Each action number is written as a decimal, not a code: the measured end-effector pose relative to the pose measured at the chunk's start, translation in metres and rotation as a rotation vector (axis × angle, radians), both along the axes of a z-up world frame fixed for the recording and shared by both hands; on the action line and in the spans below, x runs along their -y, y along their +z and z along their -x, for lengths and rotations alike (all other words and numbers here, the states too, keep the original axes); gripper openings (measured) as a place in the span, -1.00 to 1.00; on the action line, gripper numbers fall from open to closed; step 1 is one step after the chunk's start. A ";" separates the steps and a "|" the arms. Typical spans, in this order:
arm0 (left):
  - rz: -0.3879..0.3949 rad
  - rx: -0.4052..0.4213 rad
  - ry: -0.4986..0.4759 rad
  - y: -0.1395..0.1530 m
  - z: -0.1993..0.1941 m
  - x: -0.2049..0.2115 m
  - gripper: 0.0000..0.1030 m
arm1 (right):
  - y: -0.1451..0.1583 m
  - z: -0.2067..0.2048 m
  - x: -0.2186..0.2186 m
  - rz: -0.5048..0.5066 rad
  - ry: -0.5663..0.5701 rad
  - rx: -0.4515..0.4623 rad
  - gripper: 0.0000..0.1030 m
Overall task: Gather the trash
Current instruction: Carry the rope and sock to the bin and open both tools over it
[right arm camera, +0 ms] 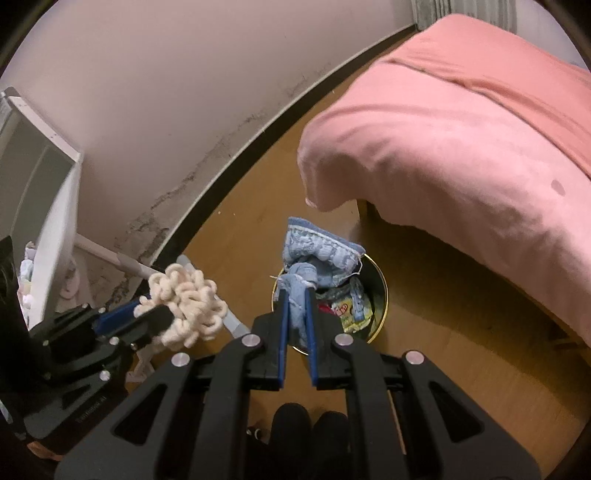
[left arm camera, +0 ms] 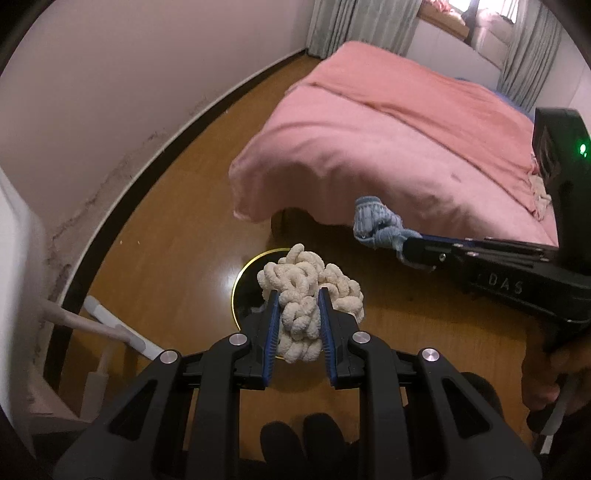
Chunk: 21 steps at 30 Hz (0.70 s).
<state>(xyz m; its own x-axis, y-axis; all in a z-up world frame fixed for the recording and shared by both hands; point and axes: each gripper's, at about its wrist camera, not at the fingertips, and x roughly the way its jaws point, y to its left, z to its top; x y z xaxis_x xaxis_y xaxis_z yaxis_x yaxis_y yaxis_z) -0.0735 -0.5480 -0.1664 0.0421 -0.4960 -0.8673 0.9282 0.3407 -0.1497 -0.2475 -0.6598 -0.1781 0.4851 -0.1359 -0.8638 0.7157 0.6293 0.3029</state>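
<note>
Black linkages filled the bottom of each wrist view, and beyond them both claws were loaded. In the left view, the left claw (left arm camera: 298, 314) pinched a cream looped bundle of yarn (left arm camera: 306, 295) between its blue pads, hanging over the bin (left arm camera: 242, 284), a dark round can with a gold rim standing on the wooden floor (left arm camera: 155, 236). The right claw (right arm camera: 297, 314) was pressed tight on a crumpled blue cloth (right arm camera: 321, 254), which hung right above the bin's mouth in the right view.

The step in hand looked like the drop: both pieces of trash had been carried to the bin and neither was let go yet. The next move would call for each claw to be centred over the opening before spreading, since the yarn was bulky and might catch on the rim or spill to the floor.

Only the right view showed inside the bin, where a yellow wrapper (right arm camera: 351, 310) and other scraps already lay; in the left view the yarn hid most of it. The left view alone showed the curtains (left arm camera: 332, 26) and window beyond the pink bed (left arm camera: 388, 147).
</note>
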 end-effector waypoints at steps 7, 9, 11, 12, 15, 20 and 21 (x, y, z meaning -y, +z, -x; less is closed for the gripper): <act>-0.038 -0.012 0.000 -0.022 -0.001 0.014 -0.61 | -0.020 -0.011 0.012 -0.032 0.001 -0.020 -0.81; -0.039 -0.014 -0.003 -0.025 -0.001 0.018 -0.61 | -0.022 -0.013 0.014 -0.034 0.002 -0.019 -0.81; -0.034 -0.026 -0.002 -0.025 -0.004 0.018 -0.58 | -0.023 -0.016 0.016 -0.037 0.000 -0.015 -0.81; -0.034 -0.031 -0.001 -0.025 -0.004 0.018 -0.56 | -0.022 -0.017 0.017 -0.037 -0.001 -0.011 -0.81; -0.030 -0.029 0.003 -0.023 -0.007 0.019 -0.11 | -0.021 -0.018 0.021 -0.040 -0.004 -0.004 -0.70; -0.030 -0.031 0.003 -0.025 -0.011 0.018 0.04 | -0.014 -0.020 0.021 -0.012 -0.016 0.005 0.10; -0.033 -0.030 0.004 -0.026 -0.011 0.018 0.04 | -0.014 -0.020 0.021 -0.014 -0.017 0.005 0.10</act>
<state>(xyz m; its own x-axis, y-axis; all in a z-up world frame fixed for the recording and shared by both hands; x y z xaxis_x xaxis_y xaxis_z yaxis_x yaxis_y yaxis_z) -0.0623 -0.5657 -0.1922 0.0177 -0.4672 -0.8840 0.9222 0.3491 -0.1661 -0.2270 -0.6809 -0.1917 0.4869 -0.1321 -0.8634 0.7246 0.6131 0.3149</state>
